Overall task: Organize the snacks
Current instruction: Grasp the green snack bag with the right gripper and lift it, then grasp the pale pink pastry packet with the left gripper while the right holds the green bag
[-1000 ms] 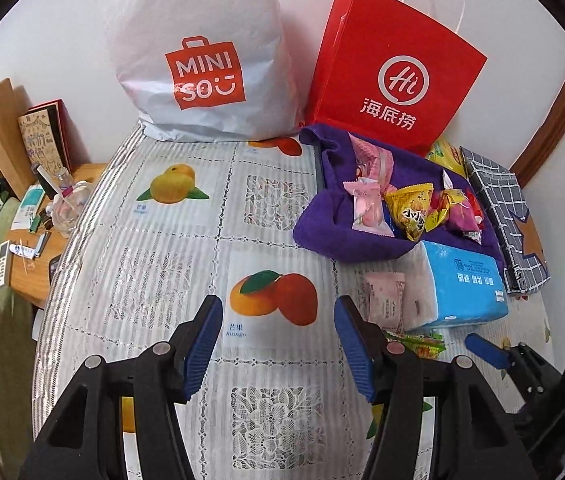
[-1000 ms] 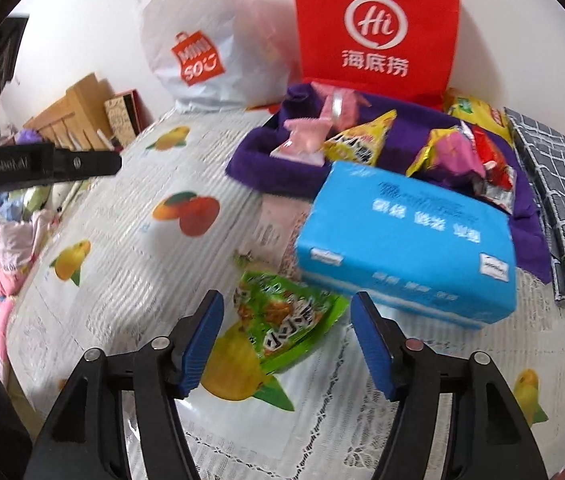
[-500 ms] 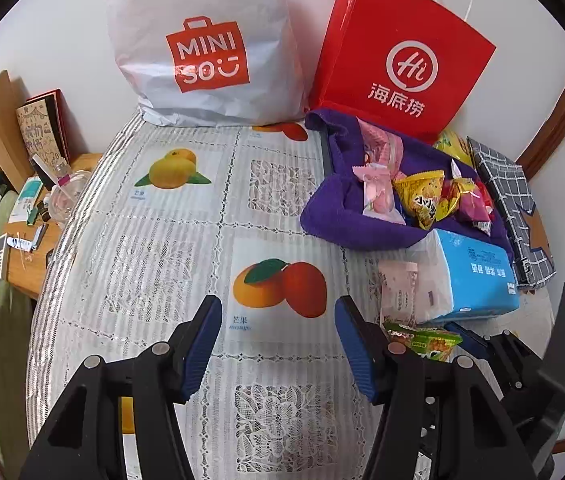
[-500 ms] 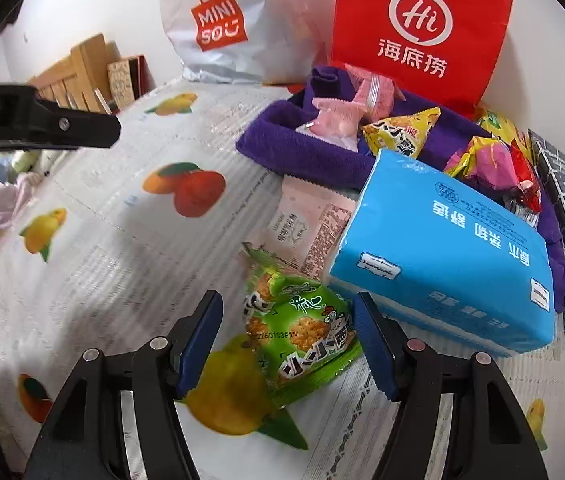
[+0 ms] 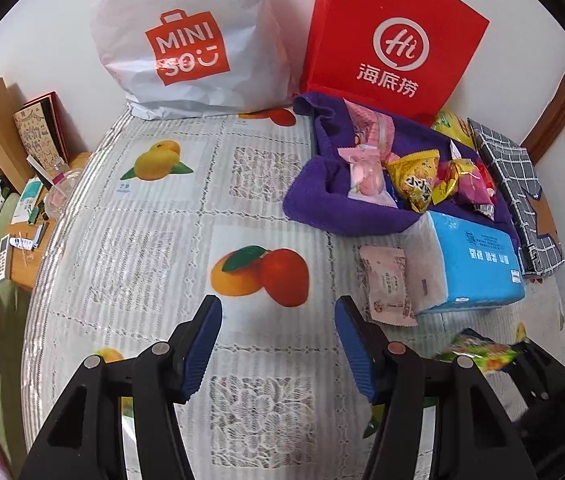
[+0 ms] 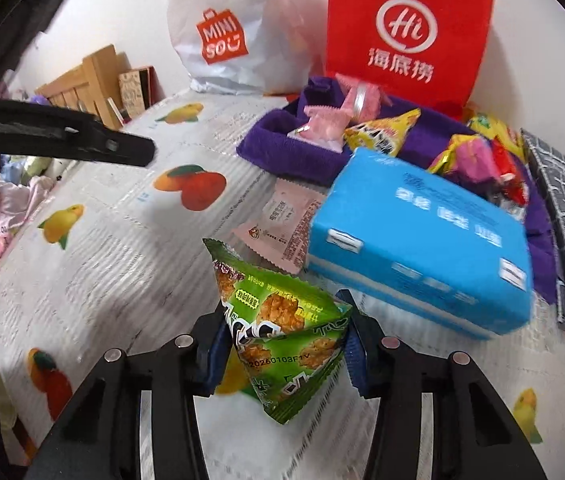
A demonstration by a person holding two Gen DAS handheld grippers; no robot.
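Right gripper [image 6: 284, 344] is clamped on the green snack packet [image 6: 282, 332], its blue pads pressing the packet's two sides, the packet standing tilted between them with its crimped top corner pointing up and away. Left gripper [image 5: 278, 344] hangs with its jaws wide apart and nothing between them, over a bare stretch of the fruit-print tablecloth [image 5: 154, 264].

That cloth offers the most free room: its whole left and middle part is bare, running to the rounded left edge, beyond which a wooden side table [image 5: 22, 240] sits lower down. At the far edge, against the wall, stand a white MINISO bag [image 5: 186, 40] and a red Haidilao paper bag [image 5: 394, 40], side by side. The right side is crowded.

From the left wrist view the green packet [image 5: 482, 352] shows low on the right, beyond the left gripper's right finger and near the blue tissue pack [image 5: 474, 264]. From the right wrist view the tissue pack [image 6: 422, 240] lies just ahead and to the right of the held packet, and a pink flat sachet [image 6: 286, 224] lies flat on the cloth, touching the pack's left end.

Behind the tissue pack sits a purple cloth basket [image 5: 322, 204] holding pink candy packets [image 5: 366, 172], a yellow snack packet [image 5: 414, 176] and magenta and red wrappers. A grey checked pouch [image 5: 518, 196] lies along the right of the basket.
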